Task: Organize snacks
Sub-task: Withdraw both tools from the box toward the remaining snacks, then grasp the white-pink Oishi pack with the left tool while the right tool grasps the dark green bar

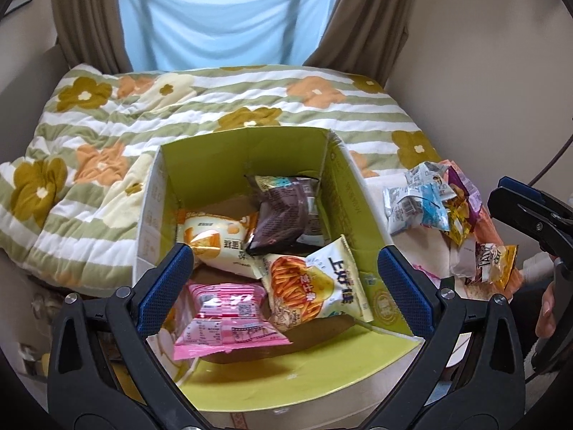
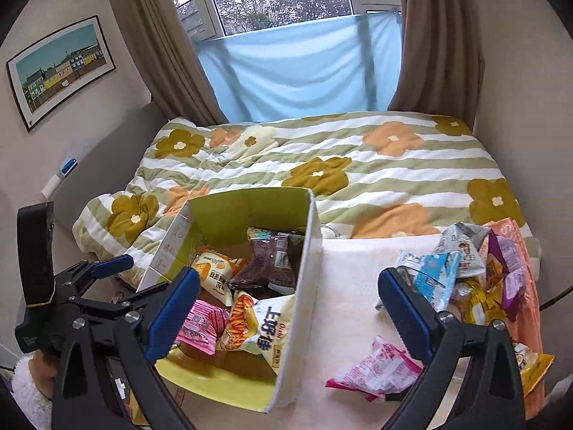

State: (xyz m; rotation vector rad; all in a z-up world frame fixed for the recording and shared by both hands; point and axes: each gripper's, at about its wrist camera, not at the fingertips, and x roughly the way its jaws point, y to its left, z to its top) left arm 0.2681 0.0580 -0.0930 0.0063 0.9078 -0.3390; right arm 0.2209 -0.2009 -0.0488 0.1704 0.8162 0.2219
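Blue pads lined both tools, and both stood wide apart with nothing between them. The left gripper point(image 1: 286, 286) hung directly over the open green-lined box point(image 1: 343, 186), which already held four packets: a pink one, a white-and-orange stick snack, a cream one and a brown one. The right gripper point(image 2: 288, 310) hung over the pale cloth point(image 2: 343, 286) just beside the box's right wall.

The loose pink packet point(image 2: 376, 369) lay flat on that cloth, low and to the right of the right gripper's centre, close under its right finger point(image 2: 404, 304); its long axis ran roughly across the view, tilted up to the right. The remaining pile of snacks point(image 2: 476, 279) sat beyond that finger, further right.

Judgement: the right gripper was clearly the nearer tool for the pink packet; it would need to drop and shift rightward, closing across the packet's short side.
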